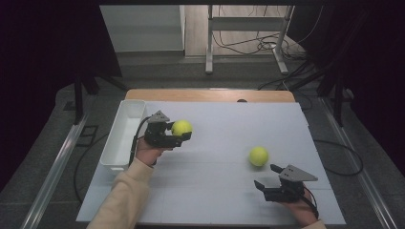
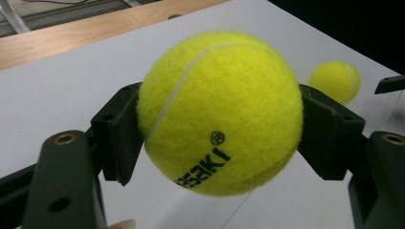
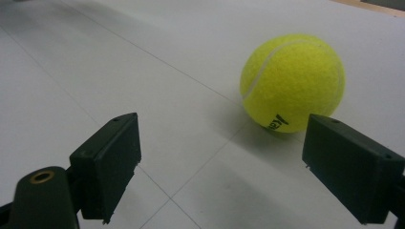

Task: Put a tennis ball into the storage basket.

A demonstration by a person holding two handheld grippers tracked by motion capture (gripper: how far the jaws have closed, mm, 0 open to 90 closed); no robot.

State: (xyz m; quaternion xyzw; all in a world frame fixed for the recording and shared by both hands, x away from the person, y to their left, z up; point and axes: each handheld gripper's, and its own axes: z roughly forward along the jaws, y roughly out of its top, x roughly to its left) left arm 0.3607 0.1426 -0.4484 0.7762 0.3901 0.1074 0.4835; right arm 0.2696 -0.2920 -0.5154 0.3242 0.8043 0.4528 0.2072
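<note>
Progress partial: left tool [image 1: 184, 137] clamped on first tennis ball [image 1: 181, 127], held above tabletop [image 1: 215, 191] near white bin [image 1: 125, 125], not yet dropped in. Second ball [image 1: 258, 156] rests on tabletop; right tool [image 1: 268, 176] nearby, jaws apart, empty. Likely both balls left to bin.

A white tray [image 1: 123, 136] sits at the left edge of the table [image 1: 215, 191]. Just right of it, the left gripper [image 1: 180, 135] has a ball [image 1: 181, 127] between its jaws. Another ball [image 1: 258, 156] lies on the table farther right, just ahead of the right gripper [image 1: 267, 176].
</note>
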